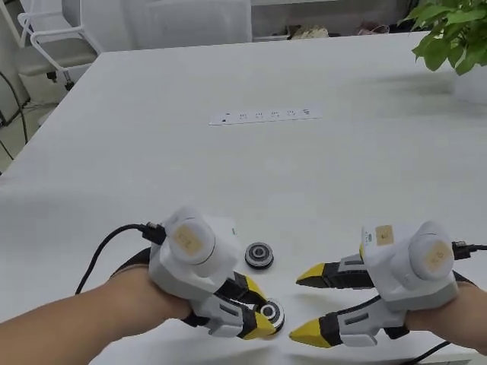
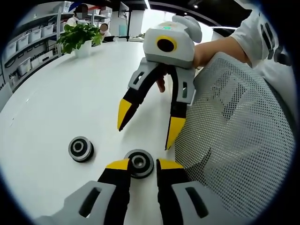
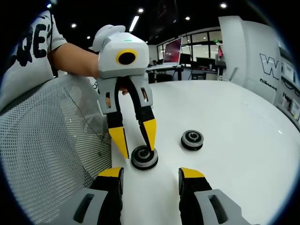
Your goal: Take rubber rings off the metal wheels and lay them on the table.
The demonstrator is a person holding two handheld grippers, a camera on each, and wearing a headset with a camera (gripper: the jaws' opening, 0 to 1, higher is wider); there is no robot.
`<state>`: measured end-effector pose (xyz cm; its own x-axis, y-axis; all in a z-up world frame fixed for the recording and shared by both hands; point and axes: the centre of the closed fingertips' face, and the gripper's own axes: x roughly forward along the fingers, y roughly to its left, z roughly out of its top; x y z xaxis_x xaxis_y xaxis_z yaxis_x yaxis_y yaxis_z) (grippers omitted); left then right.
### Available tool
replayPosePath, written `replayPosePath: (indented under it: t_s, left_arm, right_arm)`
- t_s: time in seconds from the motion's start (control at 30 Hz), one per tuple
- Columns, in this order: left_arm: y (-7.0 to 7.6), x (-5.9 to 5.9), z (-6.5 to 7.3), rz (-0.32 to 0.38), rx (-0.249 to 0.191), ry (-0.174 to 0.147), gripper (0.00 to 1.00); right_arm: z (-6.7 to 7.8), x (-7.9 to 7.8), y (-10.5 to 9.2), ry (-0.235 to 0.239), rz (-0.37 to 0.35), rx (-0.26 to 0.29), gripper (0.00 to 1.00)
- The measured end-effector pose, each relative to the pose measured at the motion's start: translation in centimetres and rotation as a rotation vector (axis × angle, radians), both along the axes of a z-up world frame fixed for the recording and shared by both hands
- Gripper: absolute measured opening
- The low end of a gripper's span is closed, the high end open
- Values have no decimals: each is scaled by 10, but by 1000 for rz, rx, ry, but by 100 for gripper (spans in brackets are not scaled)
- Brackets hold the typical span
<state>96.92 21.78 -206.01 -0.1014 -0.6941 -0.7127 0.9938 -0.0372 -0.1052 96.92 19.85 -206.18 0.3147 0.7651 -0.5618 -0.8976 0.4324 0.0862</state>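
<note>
Two small metal wheels with black rubber rings lie near the table's front edge. The nearer wheel (image 1: pixel 272 312) (image 2: pixel 139 161) (image 3: pixel 144 158) sits between the yellow fingertips of my left gripper (image 1: pixel 261 310) (image 2: pixel 143 165) (image 3: pixel 136 145), whose jaws close on it. The second wheel (image 1: pixel 259 255) (image 2: pixel 80 149) (image 3: pixel 192 139) rests free a little farther back. My right gripper (image 1: pixel 307 304) (image 2: pixel 147 126) (image 3: pixel 151 173) faces the left one from the right, jaws spread wide and nothing between them, a short gap from the held wheel.
A white power strip (image 1: pixel 265 115) lies flat mid-table. A potted plant (image 1: pixel 453 38) (image 2: pixel 77 35) stands at the far right corner. A mesh chair back (image 2: pixel 234 140) (image 3: pixel 47 140) is close behind the front edge. White table (image 1: pixel 228 175) stretches beyond the wheels.
</note>
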Motion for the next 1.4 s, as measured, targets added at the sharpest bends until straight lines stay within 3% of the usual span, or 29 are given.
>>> replayPosePath:
  t_s: [0.27, 0.47, 0.87, 1.4]
  left_arm:
    - [0, 5, -1, 22, -16, -35, 10]
    - [-1, 6, -2, 2, -10, -103, 8]
    - [-2, 7, -2, 16, -30, -122, 7]
    - [-6, 9, -3, 39, -53, -135, 7]
  right_arm:
    - [-3, 0, -1, 2, 1, -8, 45]
    - [-5, 1, 0, 2, 3, -9, 45]
    - [-8, 3, 2, 8, 11, 0, 44]
    - [-8, 1, 20, 14, 53, 37, 36]
